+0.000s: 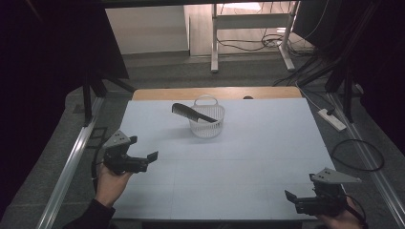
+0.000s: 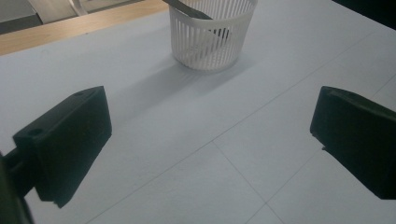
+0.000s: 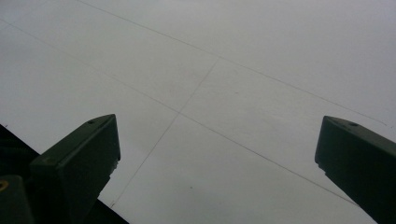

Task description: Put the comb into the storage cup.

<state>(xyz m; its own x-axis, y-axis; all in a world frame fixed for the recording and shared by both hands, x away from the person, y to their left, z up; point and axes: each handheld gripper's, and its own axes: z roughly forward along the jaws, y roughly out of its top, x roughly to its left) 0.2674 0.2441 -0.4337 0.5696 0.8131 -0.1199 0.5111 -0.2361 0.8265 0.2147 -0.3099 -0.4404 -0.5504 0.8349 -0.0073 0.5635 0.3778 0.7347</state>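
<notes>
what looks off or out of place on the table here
Only the comb: it lies tilted across the basket, one end down inside, the toothed end sticking out past the rim to the left. The basket stands upright. Nothing looks spilled or damaged. Both tongs, left and right, are open and hold nothing.

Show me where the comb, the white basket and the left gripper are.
comb [image 1: 187, 111]: high view, on its dark toothed blade, which sticks out over the rim.
white basket [image 2: 205, 46]: left gripper view, on its slatted side wall.
left gripper [image 1: 145, 160]: high view, midway between its fingertips.
</notes>
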